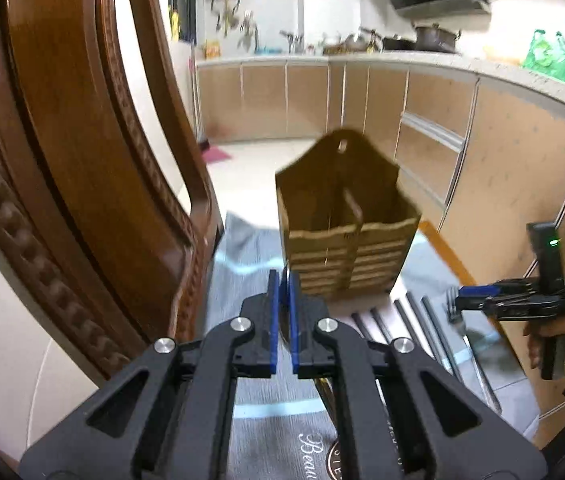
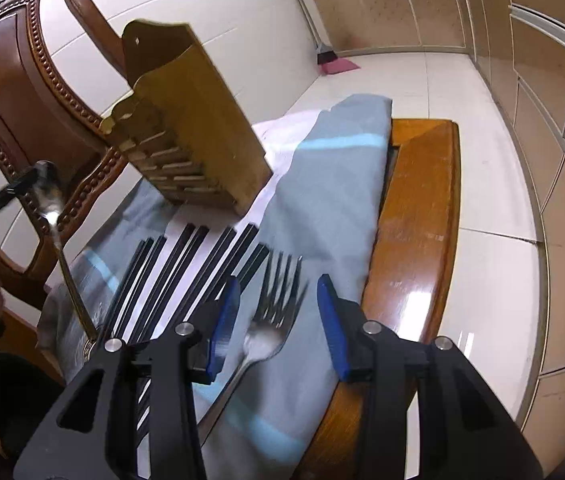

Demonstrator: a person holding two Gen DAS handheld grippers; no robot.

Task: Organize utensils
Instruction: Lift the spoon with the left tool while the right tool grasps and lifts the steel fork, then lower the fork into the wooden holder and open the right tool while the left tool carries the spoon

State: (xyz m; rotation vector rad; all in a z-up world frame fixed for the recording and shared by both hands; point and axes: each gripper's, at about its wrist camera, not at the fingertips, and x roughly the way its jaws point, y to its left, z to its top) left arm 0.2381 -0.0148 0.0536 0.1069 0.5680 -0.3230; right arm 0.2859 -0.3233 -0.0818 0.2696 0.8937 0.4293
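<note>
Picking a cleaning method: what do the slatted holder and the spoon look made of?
Holder: seems to be wood or bamboo, matte tan, with visible slats and cut edges. Spoon, clamped in the left tool: likely polished steel, since its bowl mirrors the light.

You see a carved wooden chair (image 1: 82, 168) on your left. Far off, a green bag (image 1: 548, 56) sits on the counter (image 1: 422, 65), and a pink dustpan (image 2: 340, 65) lies on the floor.

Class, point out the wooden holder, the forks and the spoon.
wooden holder (image 2: 218, 128): right wrist view, on its side wall.
forks (image 2: 278, 284): right wrist view, on the tines.
spoon (image 2: 48, 196): right wrist view, on the bowl.
</note>
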